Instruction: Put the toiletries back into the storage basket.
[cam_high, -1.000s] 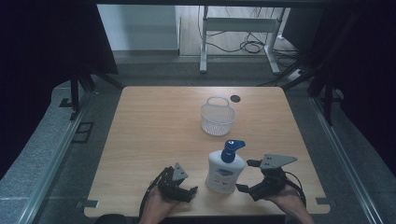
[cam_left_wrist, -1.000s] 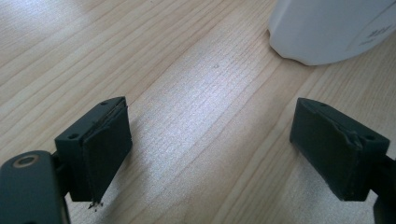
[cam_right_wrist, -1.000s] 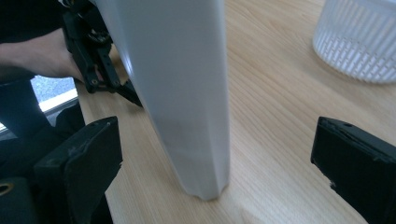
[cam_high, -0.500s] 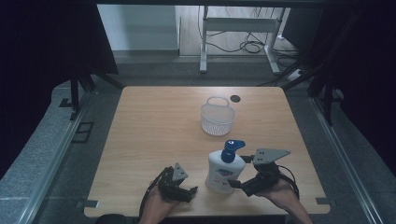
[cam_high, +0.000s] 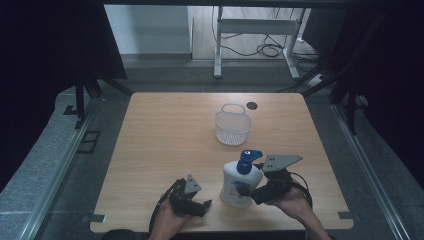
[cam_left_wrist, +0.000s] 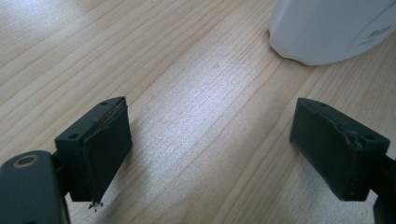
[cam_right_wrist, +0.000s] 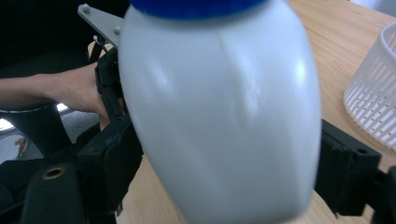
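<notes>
While jaws close: bottle (cam_right_wrist: 219, 112) between right tongs (cam_right_wrist: 224, 177) | upright on table (cam_high: 165, 145)

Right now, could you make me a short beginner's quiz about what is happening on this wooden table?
1. True or false: the white plastic pump bottle with the blue top lies inside the white mesh basket.
2. Which gripper has that bottle between its jaws? A. left gripper B. right gripper
3. What is between the left gripper's jaws?

Key: 1. False; it stands apart from the basket, nearer the person. 2. B. 3. Nothing; they stand open over the table.
</notes>
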